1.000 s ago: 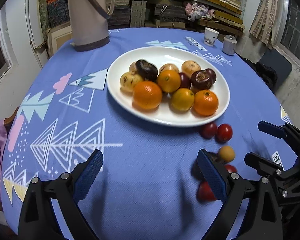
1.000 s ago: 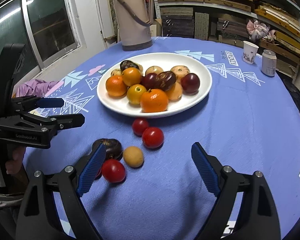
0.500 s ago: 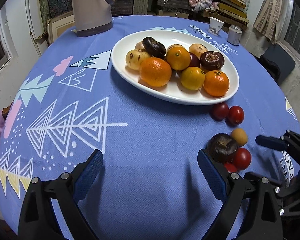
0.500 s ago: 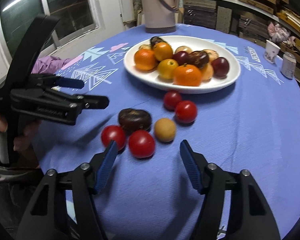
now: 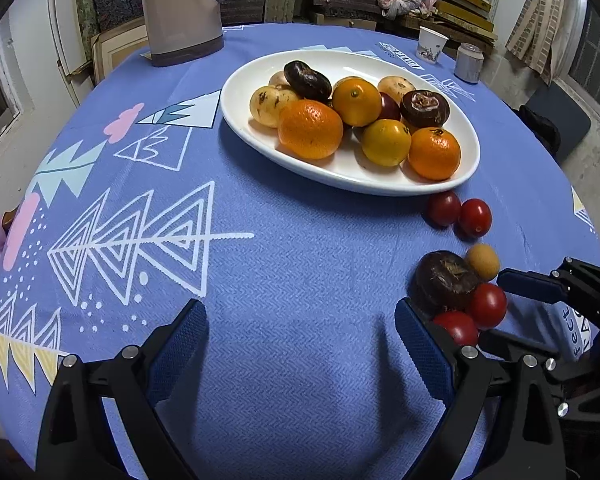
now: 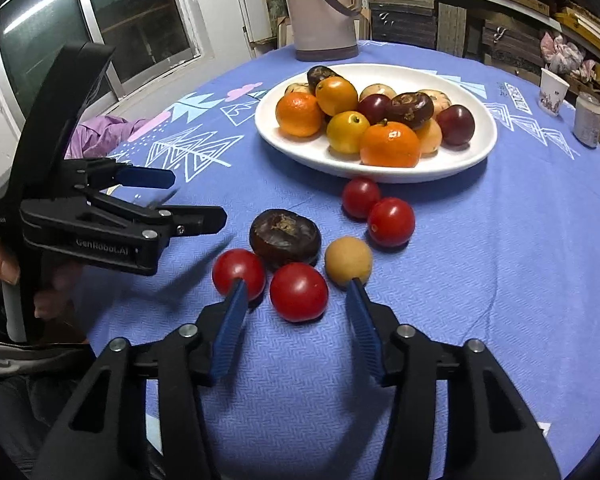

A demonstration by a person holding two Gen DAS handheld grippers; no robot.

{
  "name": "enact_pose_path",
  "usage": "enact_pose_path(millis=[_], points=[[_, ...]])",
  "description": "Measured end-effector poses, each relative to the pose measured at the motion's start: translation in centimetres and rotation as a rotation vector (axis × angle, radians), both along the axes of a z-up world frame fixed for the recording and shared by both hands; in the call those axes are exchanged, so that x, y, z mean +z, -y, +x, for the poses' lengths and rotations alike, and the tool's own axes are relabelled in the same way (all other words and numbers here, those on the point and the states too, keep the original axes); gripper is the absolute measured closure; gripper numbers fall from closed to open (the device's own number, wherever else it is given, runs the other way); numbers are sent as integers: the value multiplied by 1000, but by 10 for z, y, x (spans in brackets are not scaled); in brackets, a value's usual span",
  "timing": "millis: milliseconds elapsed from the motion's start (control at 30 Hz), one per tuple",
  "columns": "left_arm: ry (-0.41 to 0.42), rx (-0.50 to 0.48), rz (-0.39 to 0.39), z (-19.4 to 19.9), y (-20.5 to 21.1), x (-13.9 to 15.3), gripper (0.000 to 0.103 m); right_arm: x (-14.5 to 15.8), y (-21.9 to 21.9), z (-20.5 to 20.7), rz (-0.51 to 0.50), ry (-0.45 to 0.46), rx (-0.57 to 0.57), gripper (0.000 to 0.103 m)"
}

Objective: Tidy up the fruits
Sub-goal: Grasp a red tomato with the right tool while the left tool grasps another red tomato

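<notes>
Holding oranges and dark fruits, white plate (image 6: 476, 152), right gripper (image 6: 298, 300) fingers narrowing around tomato (image 6: 299, 291), left gripper (image 5: 300, 344) spread.

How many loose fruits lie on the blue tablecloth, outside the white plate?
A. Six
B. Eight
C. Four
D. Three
A. The right wrist view shows four red tomatoes, one dark brown fruit and one small tan fruit lying on the tablecloth in front of the white plate.
</notes>
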State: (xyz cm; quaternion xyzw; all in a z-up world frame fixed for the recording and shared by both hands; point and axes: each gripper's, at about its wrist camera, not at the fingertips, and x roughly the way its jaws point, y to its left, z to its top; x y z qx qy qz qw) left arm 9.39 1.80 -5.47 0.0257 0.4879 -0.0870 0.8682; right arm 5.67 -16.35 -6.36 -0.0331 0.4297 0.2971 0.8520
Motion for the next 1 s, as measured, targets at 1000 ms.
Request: enact_pose_path(millis=[1000], points=[[-8,-11,-2,-14,-4,-3,7,-11,-15,3,-74,9,-57,71]])
